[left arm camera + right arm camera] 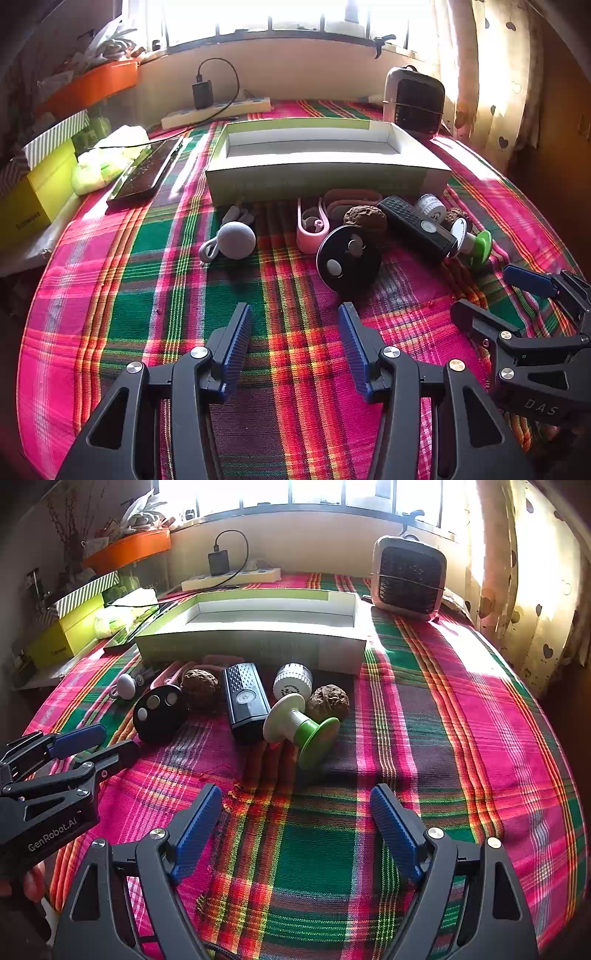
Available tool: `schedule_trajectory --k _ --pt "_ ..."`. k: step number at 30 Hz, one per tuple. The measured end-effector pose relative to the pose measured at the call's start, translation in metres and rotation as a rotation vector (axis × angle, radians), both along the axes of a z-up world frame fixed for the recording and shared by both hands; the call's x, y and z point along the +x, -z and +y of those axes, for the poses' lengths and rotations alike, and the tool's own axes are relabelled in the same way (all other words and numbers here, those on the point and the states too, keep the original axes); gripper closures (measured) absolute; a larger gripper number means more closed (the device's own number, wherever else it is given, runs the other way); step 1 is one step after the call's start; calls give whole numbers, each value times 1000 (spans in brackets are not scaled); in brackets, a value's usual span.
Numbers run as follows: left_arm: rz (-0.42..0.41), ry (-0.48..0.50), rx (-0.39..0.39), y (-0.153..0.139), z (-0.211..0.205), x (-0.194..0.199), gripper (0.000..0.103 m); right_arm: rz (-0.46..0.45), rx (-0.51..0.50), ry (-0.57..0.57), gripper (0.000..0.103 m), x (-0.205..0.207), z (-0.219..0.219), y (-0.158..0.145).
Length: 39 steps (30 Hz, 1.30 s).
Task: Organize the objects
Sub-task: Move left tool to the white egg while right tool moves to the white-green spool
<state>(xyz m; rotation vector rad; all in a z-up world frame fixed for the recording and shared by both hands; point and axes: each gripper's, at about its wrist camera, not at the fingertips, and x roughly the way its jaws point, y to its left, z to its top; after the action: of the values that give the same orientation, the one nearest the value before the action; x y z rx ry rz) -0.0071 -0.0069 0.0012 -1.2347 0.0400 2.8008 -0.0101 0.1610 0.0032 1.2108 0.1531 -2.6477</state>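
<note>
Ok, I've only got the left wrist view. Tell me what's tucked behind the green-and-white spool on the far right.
Observer: A walnut lies on the cloth right beside the spool, just short of the box.
Operator: Report the right gripper's jaws. I only see it side-on.
Observer: The right gripper is open, with only plaid cloth between its fingers.
Operator: Give me the spool's pose.
Observer: It lies on its side, with its green end nearest the right gripper and its white end toward the black device.
</note>
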Motion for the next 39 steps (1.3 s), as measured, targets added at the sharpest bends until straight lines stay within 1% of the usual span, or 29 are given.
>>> schedule_trajectory --k 12,19,25,28,31,32,34,37,39 --pt "1 3 1 0 -1 0 56 1 -1 -2 21 0 1 0" --pt "5 15 20 -1 -4 0 57 1 -8 -7 21 -1 4 0" --pt "1 -1 69 -2 -24 -2 57 -4 -11 7 21 -5 12 -1" --pt "0 -25 90 -3 -38 -5 57 -20 -45 12 21 -10 22 -3" --pt "1 -42 111 -3 -52 -9 57 -27 -41 21 24 -16 25 -4" --pt "0 -48 125 -4 -56 -11 57 -28 -40 22 27 -18 26 -4" --pt "-1 -54 148 -5 -61 -16 57 -32 -51 23 29 -22 26 -4" --pt "16 -44 132 -8 -63 -23 57 -34 -72 30 29 -25 26 -4" --pt "10 -29 139 -9 -63 -29 57 -35 -89 27 30 -27 25 -5"
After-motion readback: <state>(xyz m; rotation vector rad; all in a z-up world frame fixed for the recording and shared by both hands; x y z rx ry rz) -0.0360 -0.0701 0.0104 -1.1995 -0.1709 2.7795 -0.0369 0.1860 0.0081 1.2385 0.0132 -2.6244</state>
